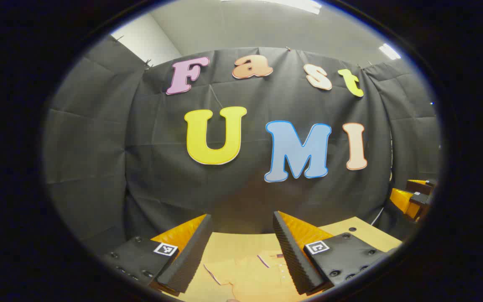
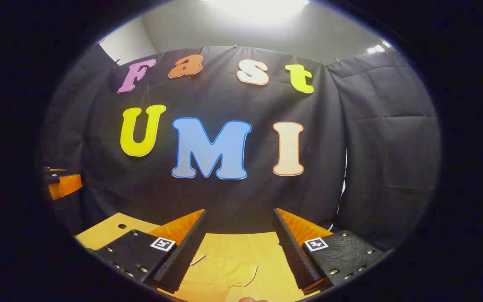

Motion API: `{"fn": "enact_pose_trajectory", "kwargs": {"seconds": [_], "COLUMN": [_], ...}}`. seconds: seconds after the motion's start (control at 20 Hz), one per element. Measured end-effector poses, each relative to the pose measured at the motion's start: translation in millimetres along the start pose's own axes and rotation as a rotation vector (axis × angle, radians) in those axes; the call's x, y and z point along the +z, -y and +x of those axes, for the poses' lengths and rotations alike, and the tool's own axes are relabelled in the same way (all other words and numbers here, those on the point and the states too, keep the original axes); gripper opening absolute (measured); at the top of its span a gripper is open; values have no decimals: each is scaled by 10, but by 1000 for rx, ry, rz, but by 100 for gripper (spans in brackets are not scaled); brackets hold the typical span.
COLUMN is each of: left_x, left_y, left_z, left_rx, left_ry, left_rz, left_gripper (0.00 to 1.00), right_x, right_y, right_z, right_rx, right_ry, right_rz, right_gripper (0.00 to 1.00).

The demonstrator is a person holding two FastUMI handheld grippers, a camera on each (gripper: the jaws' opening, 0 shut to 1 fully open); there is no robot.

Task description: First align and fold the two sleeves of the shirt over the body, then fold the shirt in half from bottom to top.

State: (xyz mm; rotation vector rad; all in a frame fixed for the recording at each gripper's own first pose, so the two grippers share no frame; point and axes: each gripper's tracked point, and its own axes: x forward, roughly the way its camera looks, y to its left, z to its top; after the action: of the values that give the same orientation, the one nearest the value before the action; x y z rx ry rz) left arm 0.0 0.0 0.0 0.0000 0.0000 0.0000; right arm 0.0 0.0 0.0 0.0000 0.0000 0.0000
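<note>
In the left gripper view we see the left gripper (image 1: 242, 235) held above the wooden surface (image 1: 363, 233), its two fingers spread wide apart with nothing between them. Below and between those fingers lies the shirt (image 1: 250, 272), pale and close in tone to the surface on which it rests flat; we make out a dark-edged sleeve or collar line on the side of the shirt nearer the left finger and a row of small buttons nearer the right finger. Neither finger touches the shirt. Well beyond the shirt, past the far edge of the surface, hangs the black cloth wall (image 1: 162, 176). Far from the shirt, at the right margin of the same view, we see the right gripper (image 1: 413, 197), raised clear of the surface. In the right gripper view the right gripper (image 2: 239, 233) likewise has its fingers parted and empty, poised above the surface (image 2: 99, 233). Part of the shirt (image 2: 224, 272) shows low between these fingers, a curved dark-edged hem marking its outline; we cannot tell which part of the garment this is. At the left margin of this view, well apart from the shirt, we see the left gripper (image 2: 63, 184) held up off the surface.
</note>
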Motion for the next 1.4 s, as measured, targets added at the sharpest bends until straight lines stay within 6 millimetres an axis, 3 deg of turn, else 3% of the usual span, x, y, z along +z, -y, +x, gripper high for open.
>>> {"fn": "enact_pose_trajectory", "kwargs": {"seconds": [0.75,1.2,1.4], "left_x": [13,6,-12], "left_y": [-70,-119,-165], "left_z": [29,50,32], "left_rx": [0,10,31], "left_ry": [7,-1,-7], "left_rz": [25,36,41], "left_gripper": [94,94,94], "right_x": [-146,-1089,-1648], "right_y": [-1,1,-62], "right_z": [32,379,560], "right_rx": [14,38,70], "right_ry": [-26,-238,-363], "right_rz": [27,9,21], "right_gripper": [96,96,96]}}
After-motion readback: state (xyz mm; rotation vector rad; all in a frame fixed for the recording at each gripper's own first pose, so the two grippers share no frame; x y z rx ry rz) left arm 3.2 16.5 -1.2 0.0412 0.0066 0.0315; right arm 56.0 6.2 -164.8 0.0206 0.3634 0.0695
